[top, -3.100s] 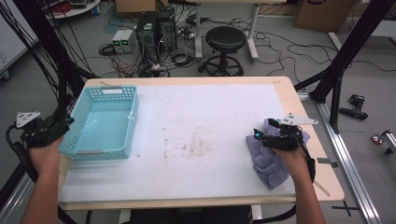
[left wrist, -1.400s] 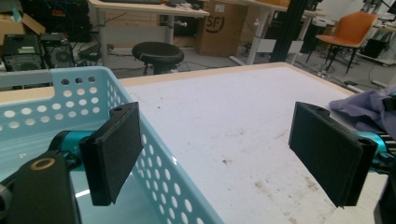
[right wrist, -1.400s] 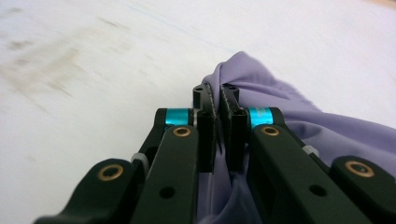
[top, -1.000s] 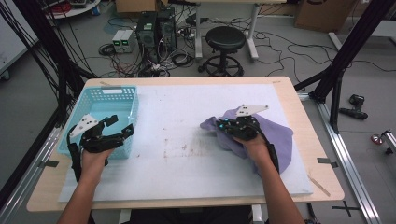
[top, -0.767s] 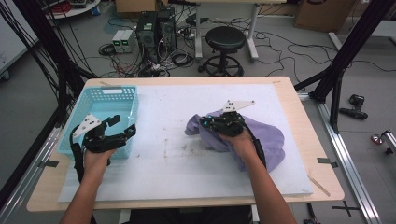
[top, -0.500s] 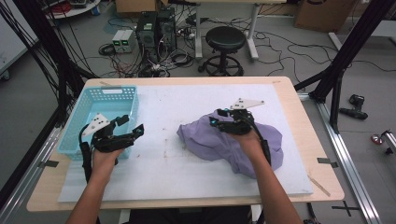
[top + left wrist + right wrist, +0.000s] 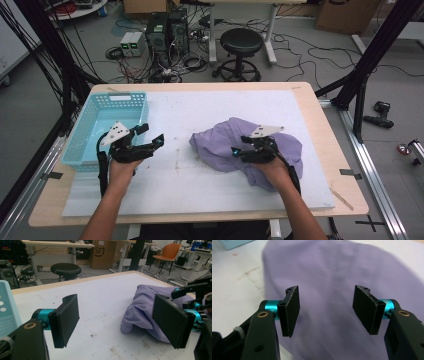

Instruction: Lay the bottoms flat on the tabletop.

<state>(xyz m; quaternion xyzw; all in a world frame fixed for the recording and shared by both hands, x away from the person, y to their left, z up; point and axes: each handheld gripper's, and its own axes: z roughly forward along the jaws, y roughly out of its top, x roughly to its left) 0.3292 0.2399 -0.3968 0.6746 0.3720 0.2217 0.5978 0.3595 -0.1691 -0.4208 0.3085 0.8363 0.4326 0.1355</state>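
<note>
Purple cloth (image 7: 235,147), crumpled in a low heap on the white mat (image 7: 200,195), right of the table's middle, long axis across the table from the near-right corner toward the centre. Nearest fold, seen from the left gripper view, a rounded hem (image 7: 130,322) resting on the mat, facing the left hand.

Right gripper (image 7: 240,151) directly over the heap, jaws just opened wide and spread with nothing pinched between them; in the right gripper view only loose purple fabric (image 7: 327,277) beneath the gap, pads (image 7: 293,310) clear of it. No hold on the cloth at this moment, as far as visible.

Left gripper (image 7: 150,136) well apart from the cloth, over bare mat between the heap and the light blue basket (image 7: 87,145) at the table's left edge. Jaws wide open and empty, pointed toward the cloth's left end.

Relation that matters: cloth under the right hand, off to the right of the left hand. Likely a two-handed grab next, right pinching straight down, left needing to cross the bare strip of mat to reach the hem. Basket empty, beyond the left hand, far side from the cloth.
</note>
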